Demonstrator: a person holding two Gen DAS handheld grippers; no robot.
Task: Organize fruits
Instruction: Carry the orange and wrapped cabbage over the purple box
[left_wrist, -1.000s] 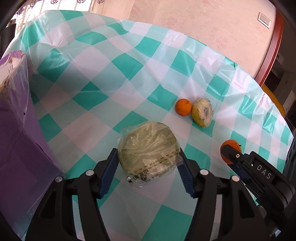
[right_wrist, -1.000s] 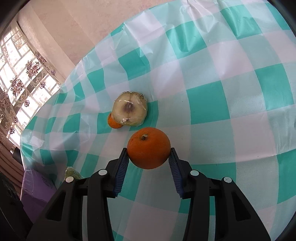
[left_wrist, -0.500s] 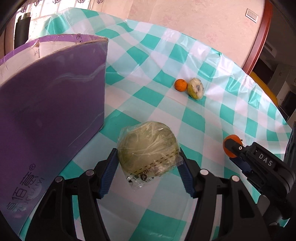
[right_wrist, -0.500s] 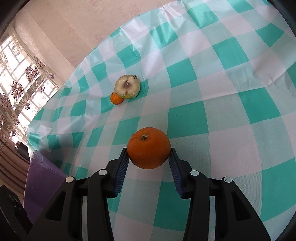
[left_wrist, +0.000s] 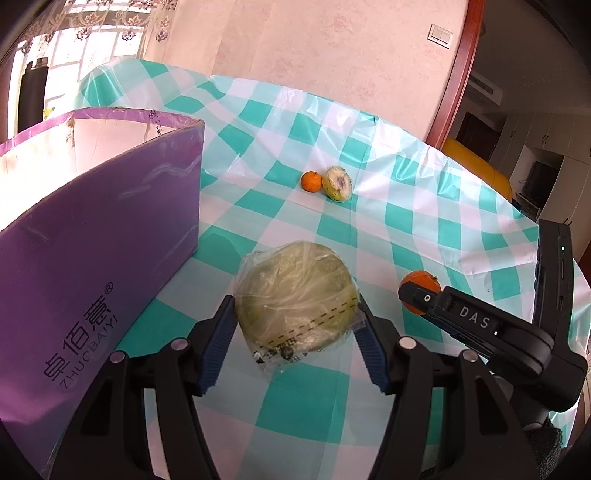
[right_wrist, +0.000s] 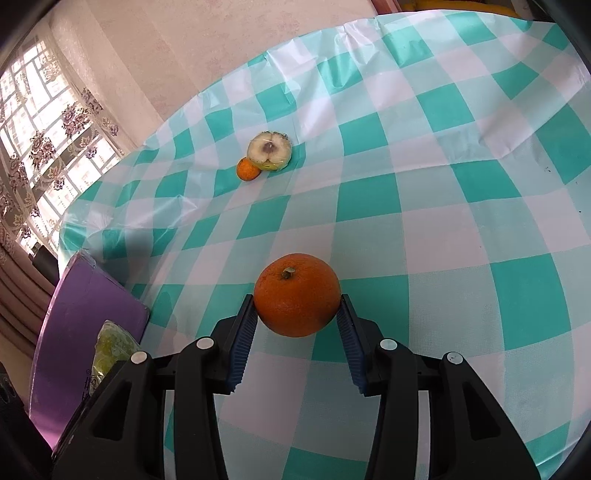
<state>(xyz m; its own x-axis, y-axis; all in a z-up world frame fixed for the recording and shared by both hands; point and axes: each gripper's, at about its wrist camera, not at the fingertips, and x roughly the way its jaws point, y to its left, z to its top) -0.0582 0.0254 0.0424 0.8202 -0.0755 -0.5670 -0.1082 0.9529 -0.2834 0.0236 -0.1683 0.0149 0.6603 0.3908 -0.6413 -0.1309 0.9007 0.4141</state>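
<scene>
My left gripper (left_wrist: 295, 317) is shut on a plastic-wrapped green melon (left_wrist: 295, 291) and holds it above the table, right of a purple box (left_wrist: 92, 240). My right gripper (right_wrist: 297, 308) is shut on a large orange (right_wrist: 297, 293), also raised; it shows in the left wrist view (left_wrist: 421, 282) at the right. A small orange (left_wrist: 310, 181) and a wrapped cut fruit (left_wrist: 338, 183) lie together on the far side of the checked tablecloth, also seen in the right wrist view as the small orange (right_wrist: 247, 169) and cut fruit (right_wrist: 269, 151).
The purple box's open top (left_wrist: 110, 125) faces up at the left; it also shows in the right wrist view (right_wrist: 85, 310). The table's far edge (left_wrist: 406, 133) meets a pink wall. A yellow seat (left_wrist: 476, 166) stands beyond the table.
Both grippers have lifted and pulled back with their fruit; the table looks farther away. The purple box has come fully into the left wrist view, its open top now visible.
</scene>
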